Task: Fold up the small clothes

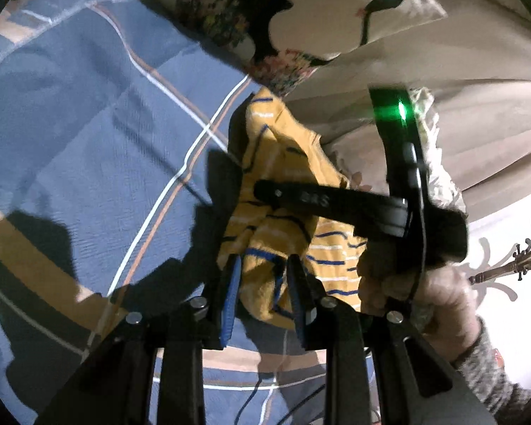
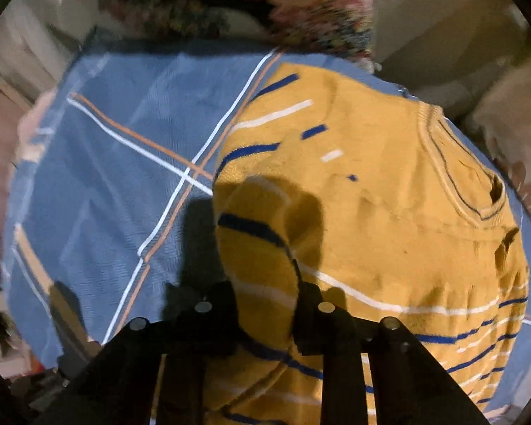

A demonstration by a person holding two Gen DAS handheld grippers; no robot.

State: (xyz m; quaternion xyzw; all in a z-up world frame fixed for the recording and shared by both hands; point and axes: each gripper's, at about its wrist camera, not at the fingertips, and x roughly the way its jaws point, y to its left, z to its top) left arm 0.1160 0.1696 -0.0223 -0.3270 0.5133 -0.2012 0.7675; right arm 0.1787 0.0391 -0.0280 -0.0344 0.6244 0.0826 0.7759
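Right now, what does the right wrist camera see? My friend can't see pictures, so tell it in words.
A yellow sweater with blue and white stripes lies on a blue bedspread, and the right gripper pinches a bunched fold of it between its black fingers. The round collar is at the right, and flowered pillows sit at the top.

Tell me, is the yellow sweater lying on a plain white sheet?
No, the yellow striped sweater lies on a blue bedspread with white and orange lines.
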